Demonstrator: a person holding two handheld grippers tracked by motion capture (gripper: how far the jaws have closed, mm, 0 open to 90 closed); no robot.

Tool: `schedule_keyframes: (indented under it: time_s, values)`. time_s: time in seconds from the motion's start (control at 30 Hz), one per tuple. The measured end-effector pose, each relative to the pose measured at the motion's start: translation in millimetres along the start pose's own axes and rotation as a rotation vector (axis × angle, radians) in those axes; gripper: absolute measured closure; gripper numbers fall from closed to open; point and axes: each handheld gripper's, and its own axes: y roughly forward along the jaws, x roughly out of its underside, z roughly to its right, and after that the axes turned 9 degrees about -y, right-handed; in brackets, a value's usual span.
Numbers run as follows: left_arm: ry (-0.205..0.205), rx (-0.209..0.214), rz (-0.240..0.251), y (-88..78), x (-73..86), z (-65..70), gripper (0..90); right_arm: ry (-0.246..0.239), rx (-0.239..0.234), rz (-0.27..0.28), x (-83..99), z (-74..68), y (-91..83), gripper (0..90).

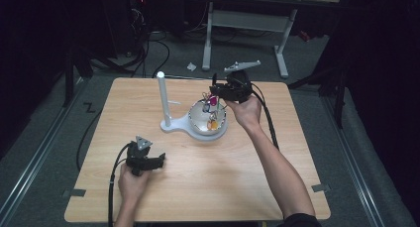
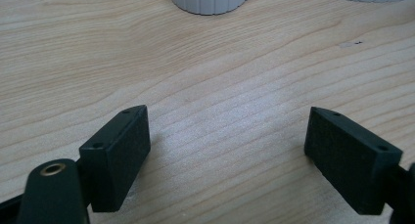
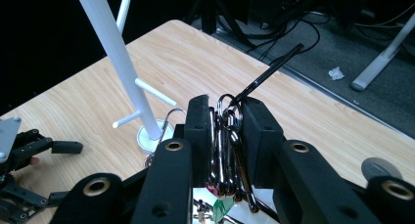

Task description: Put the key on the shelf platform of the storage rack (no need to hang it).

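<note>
My right gripper is shut on a bunch of silver key rings, and a thin black rod sticks up out of the bunch. In the high view the right gripper holds these rings with coloured tags over a shiny metal bowl. The bowl sits on a white stand whose upright post carries short pegs. Near the table's front left, my left gripper rests low. In its own view the left gripper is open over bare wood, with the white stand base ahead.
The wooden table has room in its front half and right side. Cables run on the floor behind it, and a white desk frame stands farther back. Darkness surrounds the table's sides.
</note>
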Motion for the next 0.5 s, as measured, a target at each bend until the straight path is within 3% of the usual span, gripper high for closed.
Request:
schedule_keyframes:
  time_s: [0.5]
  values:
    - [0.005, 0.004, 0.000, 0.1, -0.1, -0.3, 17.6, 0.006, -0.017, -0.028, 15.5, -3.8, 14.6, 75.0]
